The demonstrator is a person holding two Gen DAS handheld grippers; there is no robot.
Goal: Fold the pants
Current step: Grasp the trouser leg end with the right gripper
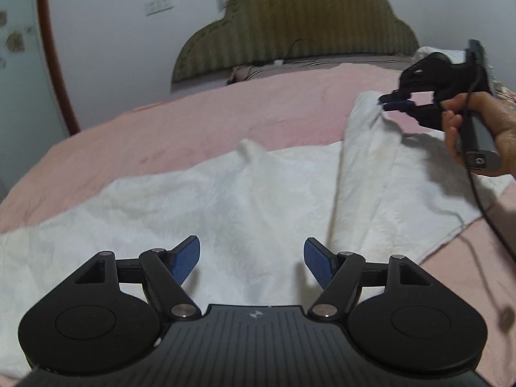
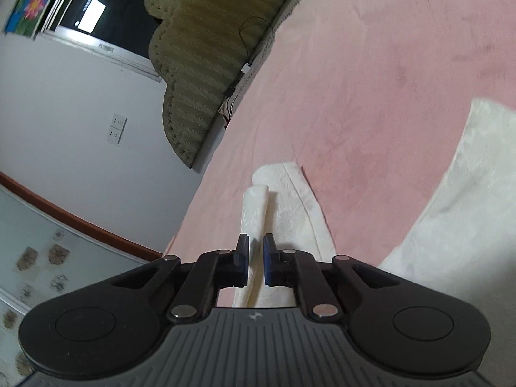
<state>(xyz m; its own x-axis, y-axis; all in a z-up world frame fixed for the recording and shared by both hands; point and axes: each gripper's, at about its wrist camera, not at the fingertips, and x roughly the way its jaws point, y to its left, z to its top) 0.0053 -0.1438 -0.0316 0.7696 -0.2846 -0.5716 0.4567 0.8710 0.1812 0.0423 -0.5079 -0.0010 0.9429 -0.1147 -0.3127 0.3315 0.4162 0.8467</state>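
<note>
White textured pants [image 1: 225, 200] lie spread across a pink bed cover. My left gripper [image 1: 251, 258] is open and empty, low over the middle of the pants. My right gripper [image 1: 395, 103] is at the far right, shut on the pants' edge, lifting one leg [image 1: 364, 161] up off the bed. In the right wrist view the right gripper [image 2: 256, 258] pinches a fold of white cloth [image 2: 254, 216] between its blue pads; more of the pants [image 2: 467, 193] lies at the right.
The pink bed cover [image 1: 209, 122] fills the bed. An olive padded headboard [image 1: 296, 22] stands at the back against a white wall. A black cable [image 1: 483, 200] trails from the right gripper across the bed.
</note>
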